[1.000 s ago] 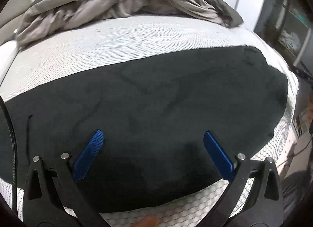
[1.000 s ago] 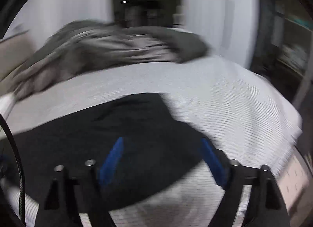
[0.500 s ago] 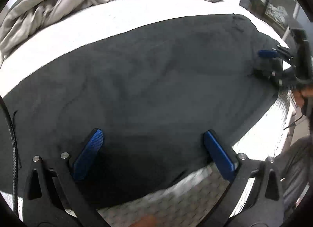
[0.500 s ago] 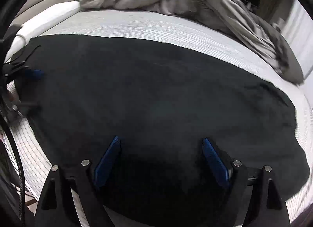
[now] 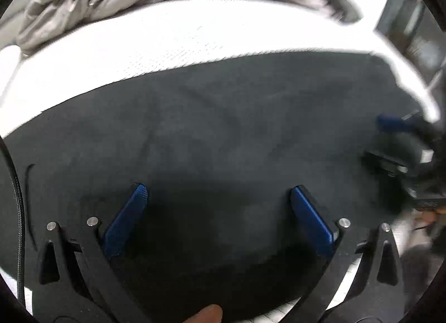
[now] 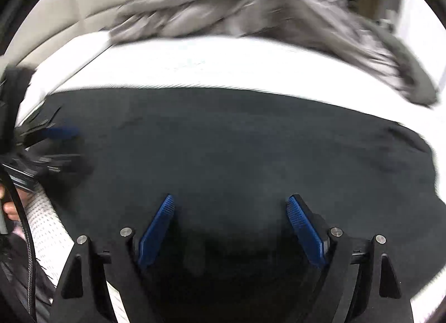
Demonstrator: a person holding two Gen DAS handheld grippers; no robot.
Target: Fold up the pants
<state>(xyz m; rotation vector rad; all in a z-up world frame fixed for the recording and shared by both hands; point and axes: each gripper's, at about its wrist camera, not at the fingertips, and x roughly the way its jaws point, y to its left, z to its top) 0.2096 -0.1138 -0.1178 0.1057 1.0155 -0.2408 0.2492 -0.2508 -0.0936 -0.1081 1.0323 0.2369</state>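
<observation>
Pants (image 5: 223,133) lie flat across the bed (image 5: 139,52), long axis running between your hands. Left tongs (image 5: 218,197) and right tongs (image 6: 228,206) both gape wide, empty, over the near edge.

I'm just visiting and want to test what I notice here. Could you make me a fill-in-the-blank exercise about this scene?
1. The pants spread on the bed are ____ in colour.
2. The pads on the right gripper are ____ in colour.
3. The jaws of the left gripper stand ____, with nothing clamped.
4. Behind the pants, at the far side of the bed, lies a crumpled grey ____.

Missing words: black; blue; open; blanket
</observation>
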